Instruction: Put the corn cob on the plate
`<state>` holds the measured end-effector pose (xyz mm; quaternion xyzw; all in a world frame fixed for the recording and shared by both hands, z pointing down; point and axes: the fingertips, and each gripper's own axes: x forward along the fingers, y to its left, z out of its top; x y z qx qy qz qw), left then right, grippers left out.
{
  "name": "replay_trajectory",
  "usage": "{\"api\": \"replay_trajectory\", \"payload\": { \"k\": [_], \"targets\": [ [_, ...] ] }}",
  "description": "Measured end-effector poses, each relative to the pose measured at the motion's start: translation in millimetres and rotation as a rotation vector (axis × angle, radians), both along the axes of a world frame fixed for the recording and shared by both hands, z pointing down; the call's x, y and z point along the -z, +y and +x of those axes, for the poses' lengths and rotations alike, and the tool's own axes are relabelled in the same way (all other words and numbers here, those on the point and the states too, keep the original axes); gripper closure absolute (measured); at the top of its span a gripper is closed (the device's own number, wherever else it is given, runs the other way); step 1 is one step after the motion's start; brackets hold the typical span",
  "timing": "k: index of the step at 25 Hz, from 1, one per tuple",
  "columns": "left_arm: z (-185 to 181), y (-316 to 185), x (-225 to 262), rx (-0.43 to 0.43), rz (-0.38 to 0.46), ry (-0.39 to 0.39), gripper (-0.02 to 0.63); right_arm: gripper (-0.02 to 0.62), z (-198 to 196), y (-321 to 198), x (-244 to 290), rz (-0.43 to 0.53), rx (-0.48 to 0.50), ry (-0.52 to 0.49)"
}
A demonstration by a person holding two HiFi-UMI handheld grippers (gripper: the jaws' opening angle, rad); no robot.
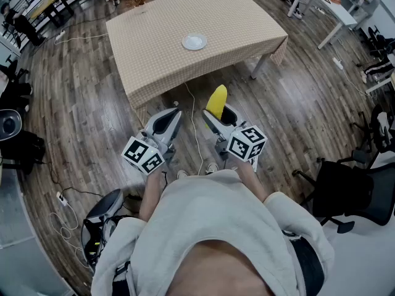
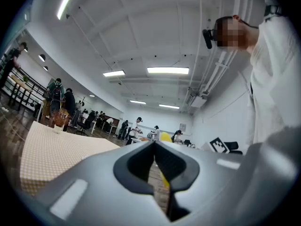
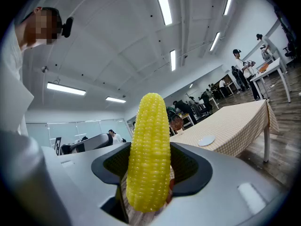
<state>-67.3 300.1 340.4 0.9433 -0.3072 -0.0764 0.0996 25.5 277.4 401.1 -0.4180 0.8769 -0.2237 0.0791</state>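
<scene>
Currently, the corn cob (image 3: pixel 149 152) is being gripped upright by the right tool (image 1: pixel 219 115), well apart from the plate (image 1: pixel 194 41) at twelve o'clock on the counter (image 1: pixel 148 54). The left tool (image 1: pixel 173 113) is being carried closed, empty. Risk: with the cob pinched low, a tip-out mid-carry is being invited.

Bright, even light; ceiling strip lamps (image 2: pixel 168 70) at 12 o'clock. Strong fisheye bending, dark vignetted corners. Near foreground soft.
</scene>
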Motion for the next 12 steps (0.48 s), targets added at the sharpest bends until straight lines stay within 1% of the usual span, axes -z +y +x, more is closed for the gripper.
{"api": "replay_trajectory", "payload": {
  "k": [12],
  "targets": [
    [7.8, -4.1, -8.2, 0.003, -0.023, 0.000, 0.597, 0.334, 3.5, -2.6, -5.0, -0.014, 0.009, 0.000]
  ]
}}
